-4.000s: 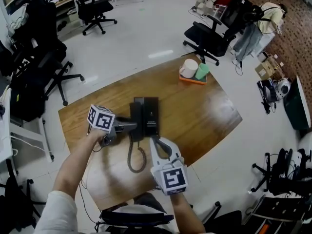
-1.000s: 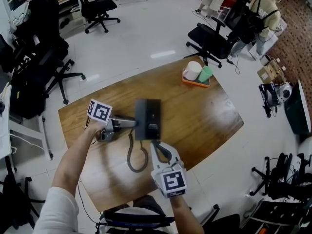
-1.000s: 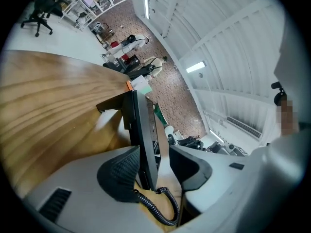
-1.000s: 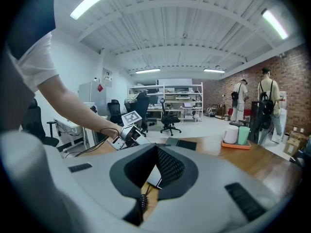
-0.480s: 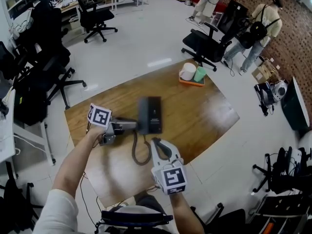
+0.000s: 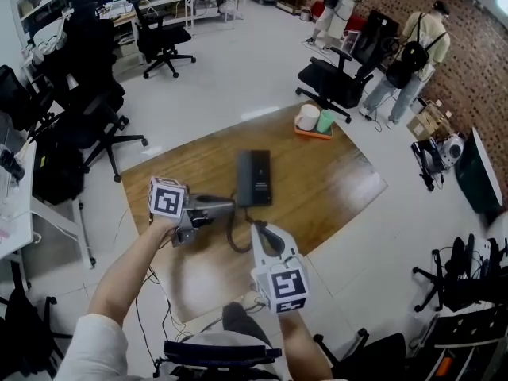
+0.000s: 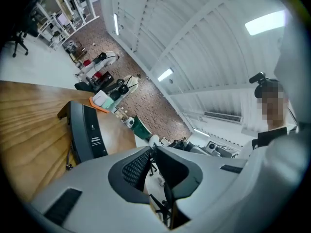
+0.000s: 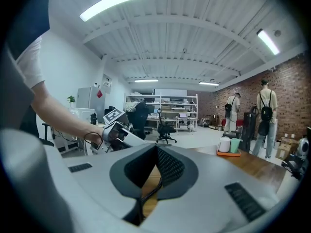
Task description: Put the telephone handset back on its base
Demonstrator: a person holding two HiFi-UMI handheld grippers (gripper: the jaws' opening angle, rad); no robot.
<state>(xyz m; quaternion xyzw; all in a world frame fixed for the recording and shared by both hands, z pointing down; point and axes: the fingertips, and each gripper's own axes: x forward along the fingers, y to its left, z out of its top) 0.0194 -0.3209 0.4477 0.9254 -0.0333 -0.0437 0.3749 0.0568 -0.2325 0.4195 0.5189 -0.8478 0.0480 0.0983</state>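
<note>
Head view: handset (image 6: 244,178) appears seated along the left edge of its base (image 6: 262,179) on the table (image 6: 341,177), long axis running away from the person. Left gripper (image 6: 232,205) points right, its tips just off the phone's near left corner. Right gripper (image 6: 255,227) sits closer to the person, with the coiled cord (image 6: 235,235) between it and the phone. Left is the nearer one

Left gripper view: jaws closing, almost met, nothing between them; phone lies ahead and to the left, apart

Right gripper view: jaws together, empty; cord shows beyond them. Judgement: task looks done; any nudge falls to the left gripper
</note>
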